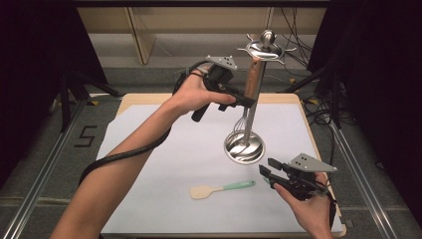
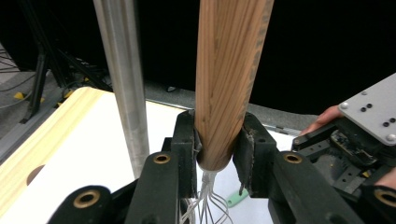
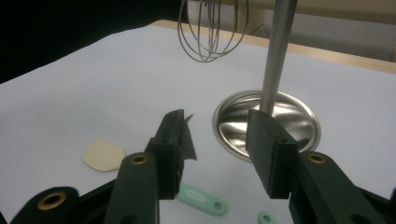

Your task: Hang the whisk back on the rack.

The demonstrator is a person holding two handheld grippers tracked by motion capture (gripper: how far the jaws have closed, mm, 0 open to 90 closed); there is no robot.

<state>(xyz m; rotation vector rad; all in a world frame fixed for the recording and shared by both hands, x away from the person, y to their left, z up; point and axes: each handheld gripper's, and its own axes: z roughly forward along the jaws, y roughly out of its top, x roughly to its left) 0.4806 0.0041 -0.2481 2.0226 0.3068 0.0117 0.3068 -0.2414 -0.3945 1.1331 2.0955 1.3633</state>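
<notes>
While the left tool point(image 1: 247, 101) pinches the upright wooden-handled wire whisk point(image 1: 253, 79) beside the steel hanging stand point(image 1: 251, 117), the right tool point(image 1: 267, 172) waits spread.

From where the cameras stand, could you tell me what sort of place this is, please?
Probably a lab recording station, not a kitchen: a white-covered table behind metal rails, dark curtains at both sides, loose cables on the floor.

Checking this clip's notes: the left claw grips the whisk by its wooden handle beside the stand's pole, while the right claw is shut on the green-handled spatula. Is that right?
Not quite. The right claw is open and holds nothing; the green-handled spatula lies on the table, as the right gripper view shows. The left claw does grip the whisk by its wooden handle beside the stand's pole.
</notes>
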